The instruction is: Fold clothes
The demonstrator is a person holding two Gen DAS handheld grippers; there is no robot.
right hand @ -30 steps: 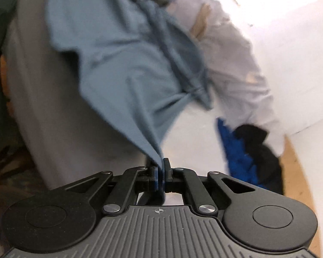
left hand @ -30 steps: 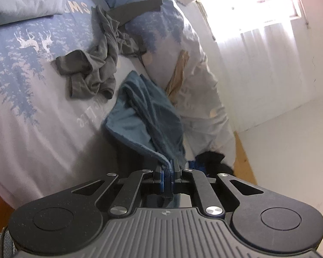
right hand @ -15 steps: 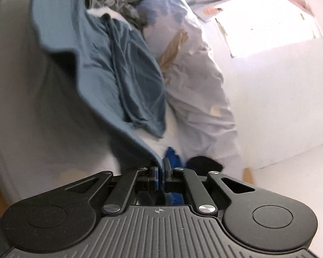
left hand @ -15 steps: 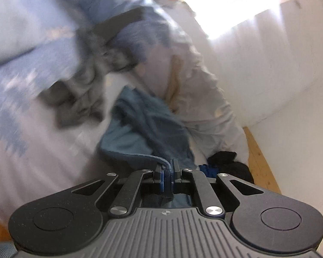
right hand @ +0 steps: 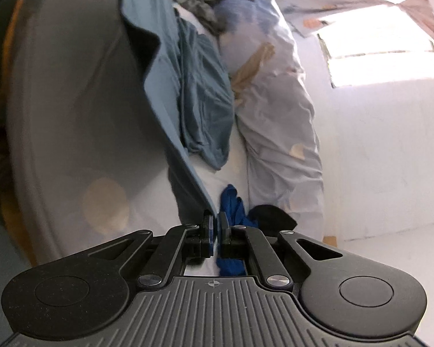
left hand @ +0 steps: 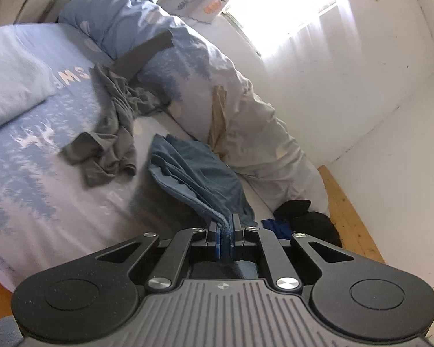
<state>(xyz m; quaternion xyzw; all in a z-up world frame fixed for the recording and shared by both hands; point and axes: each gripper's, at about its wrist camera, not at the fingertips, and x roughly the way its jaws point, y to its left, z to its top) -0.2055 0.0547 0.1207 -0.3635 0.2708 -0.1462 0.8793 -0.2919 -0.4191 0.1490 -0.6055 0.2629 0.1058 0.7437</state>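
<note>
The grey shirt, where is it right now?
In the left wrist view, the grey shirt lies crumpled on the bed, left of the blue shirt and below the pillow.

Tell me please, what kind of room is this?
Most likely a bedroom: a bed with a printed blue sheet, a pillow, a rolled duvet, and loose clothes such as the grey garment.

Overexposed window (left hand: 292,8) glare, fisheye-warped edges
</note>
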